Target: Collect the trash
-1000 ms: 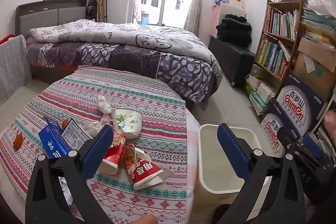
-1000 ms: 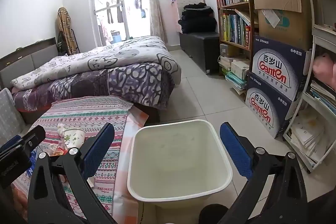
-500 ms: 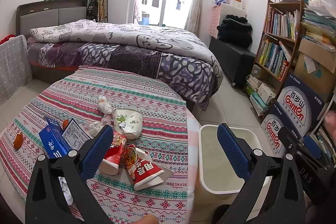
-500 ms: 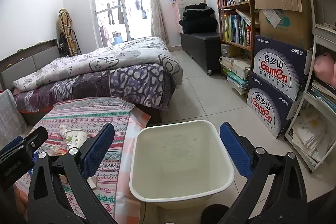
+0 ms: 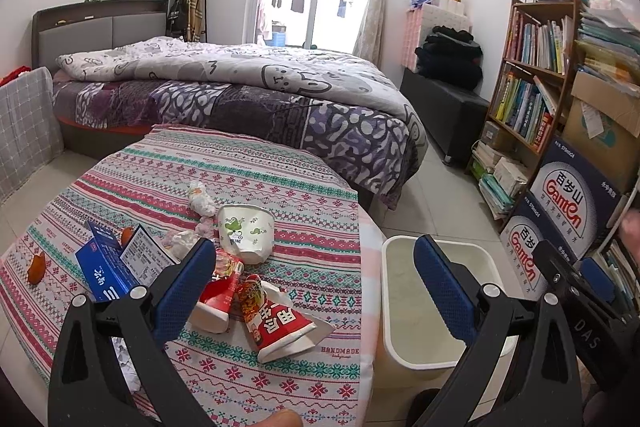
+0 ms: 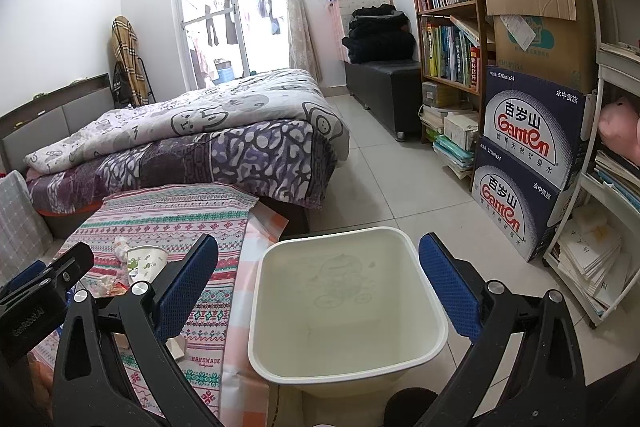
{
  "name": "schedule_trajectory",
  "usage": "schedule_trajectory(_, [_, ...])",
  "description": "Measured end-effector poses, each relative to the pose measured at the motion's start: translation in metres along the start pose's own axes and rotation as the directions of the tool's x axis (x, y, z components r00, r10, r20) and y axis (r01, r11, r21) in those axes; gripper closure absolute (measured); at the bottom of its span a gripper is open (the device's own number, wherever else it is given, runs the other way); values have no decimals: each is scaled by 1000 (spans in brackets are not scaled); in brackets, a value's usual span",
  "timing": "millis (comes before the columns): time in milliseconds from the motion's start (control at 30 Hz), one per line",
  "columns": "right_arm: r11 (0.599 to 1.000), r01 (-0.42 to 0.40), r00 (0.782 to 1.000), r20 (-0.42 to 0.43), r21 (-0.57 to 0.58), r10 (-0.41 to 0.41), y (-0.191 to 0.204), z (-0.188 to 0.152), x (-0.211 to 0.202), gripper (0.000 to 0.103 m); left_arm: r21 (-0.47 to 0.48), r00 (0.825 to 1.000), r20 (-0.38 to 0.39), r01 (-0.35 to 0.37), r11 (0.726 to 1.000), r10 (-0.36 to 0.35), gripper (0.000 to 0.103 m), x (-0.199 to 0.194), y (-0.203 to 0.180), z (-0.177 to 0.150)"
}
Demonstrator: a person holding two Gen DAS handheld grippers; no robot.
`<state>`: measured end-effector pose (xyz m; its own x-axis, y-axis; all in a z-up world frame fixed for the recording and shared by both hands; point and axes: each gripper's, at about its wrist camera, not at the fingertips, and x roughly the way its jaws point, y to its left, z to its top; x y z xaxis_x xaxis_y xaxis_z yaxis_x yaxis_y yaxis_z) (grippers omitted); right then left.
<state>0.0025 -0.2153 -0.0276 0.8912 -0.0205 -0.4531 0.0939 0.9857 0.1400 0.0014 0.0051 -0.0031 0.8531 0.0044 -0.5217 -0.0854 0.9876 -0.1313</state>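
Observation:
Trash lies on a round table with a patterned cloth (image 5: 256, 163): a paper cup with green print (image 5: 246, 233), a red snack wrapper (image 5: 276, 323), a red-and-white packet (image 5: 216, 297), crumpled tissues (image 5: 202, 199), a blue box (image 5: 106, 269) and orange peel (image 5: 35, 267). My left gripper (image 5: 312, 277) hangs open above the table's near right edge, empty. A white bin (image 6: 344, 307), empty, stands on the floor right of the table. My right gripper (image 6: 320, 283) is open above the bin, holding nothing. The bin (image 5: 436, 303) also shows in the left wrist view.
A bed with a grey and purple quilt (image 5: 256, 87) lies behind the table. A bookshelf (image 6: 448, 27) and stacked Ganten boxes (image 6: 528, 155) line the right wall. Tiled floor (image 6: 384, 179) runs between bed and shelf. A dark bench (image 6: 384, 83) stands farther back.
Both cameras have drifted slightly; the right wrist view has shifted a little so the bin sits more centred. Both grippers stay open and nothing on the table has moved.

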Motion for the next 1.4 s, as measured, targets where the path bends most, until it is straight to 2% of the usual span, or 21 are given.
schedule_trajectory(1400, [1000, -5, 1000, -6, 5, 5, 1, -1, 1, 7, 8, 1000, -4, -19, 1000, 19, 7, 4, 13, -7])
